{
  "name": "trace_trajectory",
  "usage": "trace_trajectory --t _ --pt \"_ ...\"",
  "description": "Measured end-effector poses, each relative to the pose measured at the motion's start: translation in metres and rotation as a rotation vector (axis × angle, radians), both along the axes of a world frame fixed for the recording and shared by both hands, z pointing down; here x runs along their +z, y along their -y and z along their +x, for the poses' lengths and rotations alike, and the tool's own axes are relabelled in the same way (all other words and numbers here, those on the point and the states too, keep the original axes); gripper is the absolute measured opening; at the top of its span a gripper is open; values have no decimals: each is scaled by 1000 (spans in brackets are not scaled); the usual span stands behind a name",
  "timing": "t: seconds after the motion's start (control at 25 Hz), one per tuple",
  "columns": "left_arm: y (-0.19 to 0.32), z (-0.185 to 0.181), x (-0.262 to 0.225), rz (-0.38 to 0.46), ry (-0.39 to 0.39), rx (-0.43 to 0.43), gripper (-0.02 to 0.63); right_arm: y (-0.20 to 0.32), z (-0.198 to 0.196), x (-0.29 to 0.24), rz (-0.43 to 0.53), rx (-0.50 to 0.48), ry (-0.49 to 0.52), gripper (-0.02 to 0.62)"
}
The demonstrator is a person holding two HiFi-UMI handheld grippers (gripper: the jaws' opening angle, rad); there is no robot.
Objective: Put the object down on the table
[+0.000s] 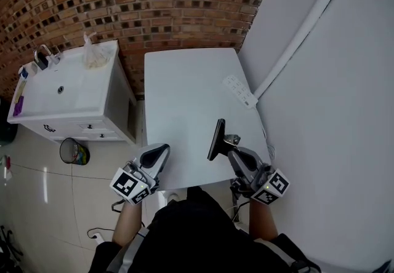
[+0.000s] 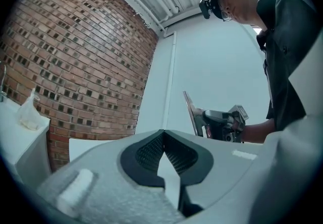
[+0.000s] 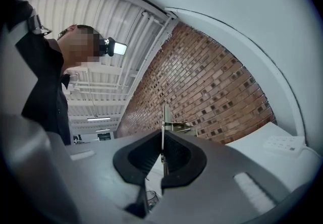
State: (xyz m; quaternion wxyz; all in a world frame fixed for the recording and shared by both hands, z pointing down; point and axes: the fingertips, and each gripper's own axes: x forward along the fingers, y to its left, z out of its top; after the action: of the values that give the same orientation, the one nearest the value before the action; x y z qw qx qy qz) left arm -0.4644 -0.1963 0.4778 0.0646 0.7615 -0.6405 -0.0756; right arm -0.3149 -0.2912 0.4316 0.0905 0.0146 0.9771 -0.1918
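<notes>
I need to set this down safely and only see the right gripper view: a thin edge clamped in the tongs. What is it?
Observer: The head view shows its face: a thin dark board with a metal clip, held upright on edge by the right tongs.
Operator: Is it over the table?
Observer: It shows against the near right part of the white table; whether it touches, I cannot tell.
Operator: Where is the other gripper?
Observer: The left tongs are shut and empty, at the table's near left edge, apart from the board.
</notes>
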Motion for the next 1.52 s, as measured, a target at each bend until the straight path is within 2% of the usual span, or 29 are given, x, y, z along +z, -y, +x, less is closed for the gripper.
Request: trace_trajectory --t 0.2,0.32,0.52,0.68,0.84,1.04,1.24,1.36,1.52 --pt "46 -15 -2 -7 6 -5 0 56 -28 12 -39 -10 -59 11" --pt "68 -26 12 -35 -13 -20 0 84 -47 34 -104 -10 -101 11" --pt "101 -42 51 -120 -65 -54 0 120 -81 75 -226 -4 -172 11" --pt "116 -45 90 -199 -63 -35 0 134 -101 110 -286 -12 -221 11" --pt "129 -47 125 -261 -88 -34 0 148 -104 151 -371 -14 -290 11" --pt "146 -42 169 -344 -122 -16 0 162 -104 226 -463 -1 -467 11" --pt "162 -32 195 -399 -153 34 0 176 -110 278 -585 21 -586 11" --pt "170 -34 207 -426 -160 37 0 182 -113 298 -655 39 -630 11" --pt "180 -35 213 -431 -172 52 0 193 -125 315 -747 40 -632 11"
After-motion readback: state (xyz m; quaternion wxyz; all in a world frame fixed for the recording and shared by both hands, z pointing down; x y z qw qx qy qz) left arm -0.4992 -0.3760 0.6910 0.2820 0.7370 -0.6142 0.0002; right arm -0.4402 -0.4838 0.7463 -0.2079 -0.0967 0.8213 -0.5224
